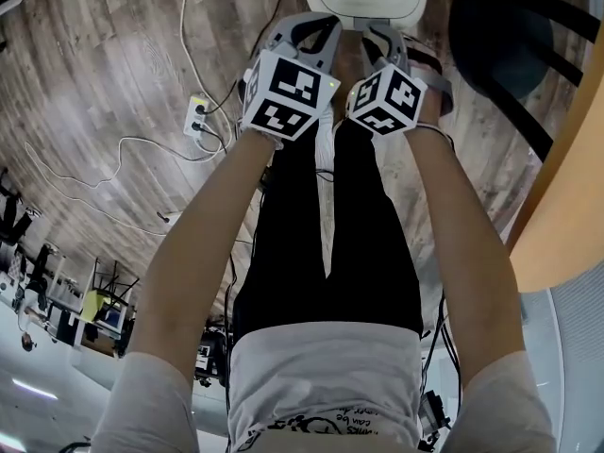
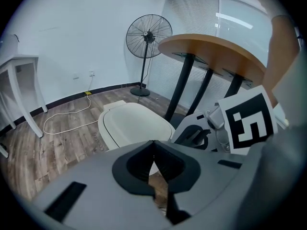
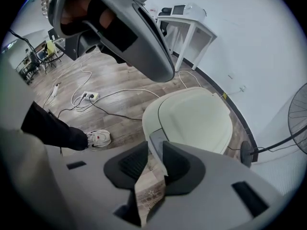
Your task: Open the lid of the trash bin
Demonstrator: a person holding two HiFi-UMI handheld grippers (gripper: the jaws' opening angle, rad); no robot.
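Standing on the wooden floor (image 1: 113, 74) beside the legs of a round table (image 2: 211, 49), the trash bin (image 2: 106, 134) is recorded with its cream lid (image 3: 194, 116) lying flat and closed. A fan (image 2: 148, 35) is noted well behind it.

Left gripper (image 2: 154, 147): jaws are seen closed tip to tip with nothing between them. It is held near the bin's near edge.

Right gripper (image 3: 154, 150): jaws are seen parted and nothing is held. Only floor and the lid's front edge are visible through the gap.

Handling of the lid (judged): moulded plastic, stiff, light, smooth and probably slippery under hard pads. It is expected to swing up on a rear hinge with little force.

Hold (judged): the small grey tab (image 3: 154, 139) at the lid's front edge is best pinched or pressed, or the front lip hooked from below. The broad domed top offers no purchase.

Task state: no contact with the lid is seen.
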